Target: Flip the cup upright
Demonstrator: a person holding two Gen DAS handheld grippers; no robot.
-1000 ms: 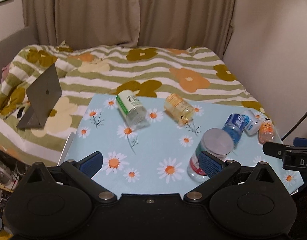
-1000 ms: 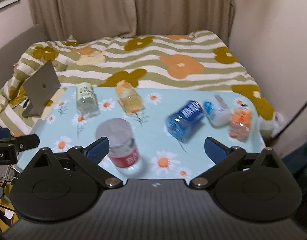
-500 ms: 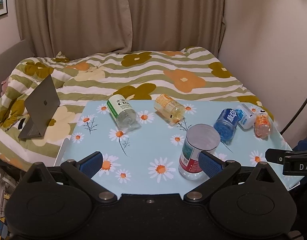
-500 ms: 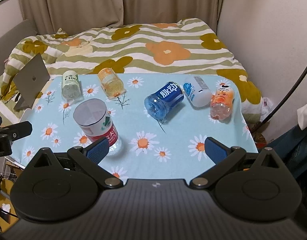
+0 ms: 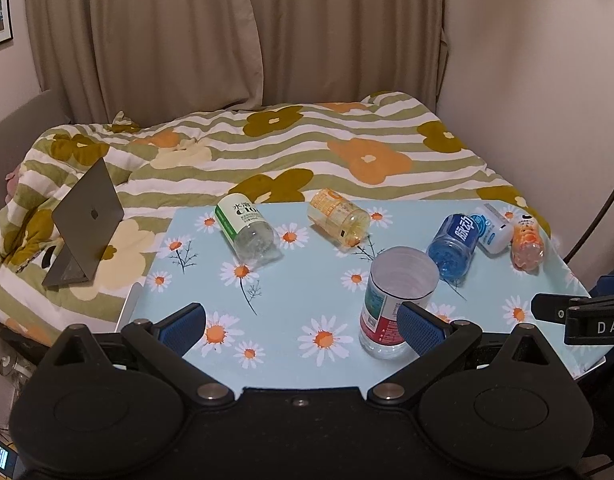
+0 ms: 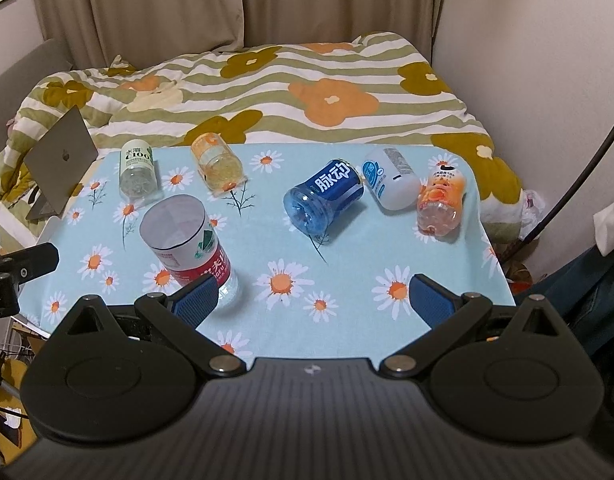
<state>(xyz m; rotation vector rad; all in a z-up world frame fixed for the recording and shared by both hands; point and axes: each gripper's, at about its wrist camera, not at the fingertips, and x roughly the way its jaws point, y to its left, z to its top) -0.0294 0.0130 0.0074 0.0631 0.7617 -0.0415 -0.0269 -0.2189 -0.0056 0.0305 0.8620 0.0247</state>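
Several cut-bottle cups sit on the daisy-print table [image 5: 291,312]. The red-and-white labelled cup [image 5: 393,304] stands upright, open end up; it also shows in the right wrist view [image 6: 187,244]. The green-label cup [image 5: 247,228], yellow cup [image 5: 339,220], blue cup [image 5: 455,244], white cup [image 5: 493,228] and orange cup [image 5: 527,240] lie on their sides. My left gripper [image 5: 301,322] is open and empty near the table's front edge, its right pad [image 5: 421,328] in front of the upright cup. My right gripper [image 6: 313,300] is open and empty, above the front edge.
A bed with a flowered striped quilt [image 5: 307,152] lies beyond the table. A half-open laptop [image 5: 87,216] stands on the quilt at the left. Curtains and a wall close the back and right. A black cable [image 6: 587,160] runs down the right side.
Both grippers have pulled back and up from the table, so the cups look smaller and farther away. The red-and-white cup stays upright where it was.
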